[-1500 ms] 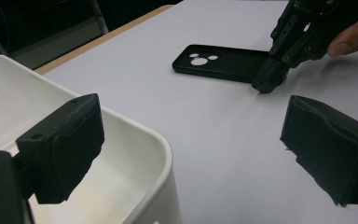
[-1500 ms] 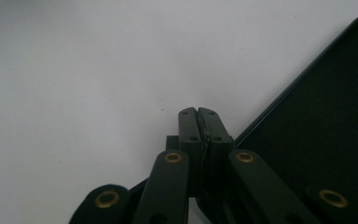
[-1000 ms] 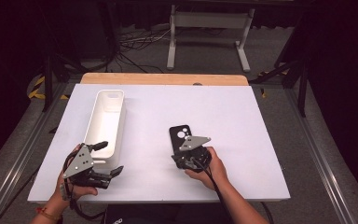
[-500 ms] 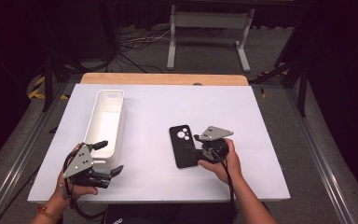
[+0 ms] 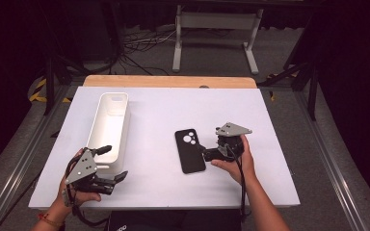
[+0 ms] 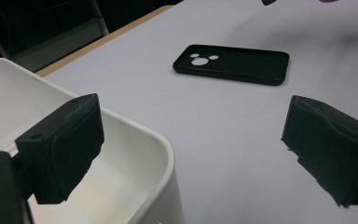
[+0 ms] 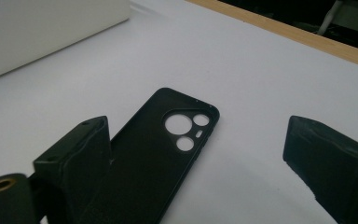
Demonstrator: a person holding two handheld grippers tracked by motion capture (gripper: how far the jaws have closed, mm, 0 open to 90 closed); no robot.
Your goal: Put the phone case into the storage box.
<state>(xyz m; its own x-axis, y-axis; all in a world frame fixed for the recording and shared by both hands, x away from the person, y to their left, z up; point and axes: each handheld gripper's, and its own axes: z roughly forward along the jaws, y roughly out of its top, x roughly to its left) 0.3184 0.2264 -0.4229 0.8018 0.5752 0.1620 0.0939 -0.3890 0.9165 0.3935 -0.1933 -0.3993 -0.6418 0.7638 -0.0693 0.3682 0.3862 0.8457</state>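
A black phone case [image 5: 190, 150] lies flat on the white table [image 5: 173, 103], camera holes at its far end. My right gripper [image 5: 211, 147] hovers just right of it, jaws turned toward it. In the right gripper view the case [image 7: 168, 140] lies on the table beneath the wide-apart jaws of this gripper [image 7: 200, 154], whose jaws have just been opening, and no pad presses on it. My left gripper [image 5: 112, 164] is held open at the near left, by the near end of the white bin [image 5: 108, 122]. The left gripper view shows the bin's near corner [image 6: 161, 149] and the case [image 6: 235, 64] farther off.
The long white bin [image 7: 51, 23] stands lengthwise on the table's left half. A wooden strip [image 5: 168, 81] runs along the table's far edge. Beyond it are a metal stand [image 5: 212, 29] and cables on the floor. Metal rails run along both sides of the table.
My right gripper was over the phone case, then drew back to the right and rose a little with its jaws spread, leaving the case flat on the table. The left hand stayed put.
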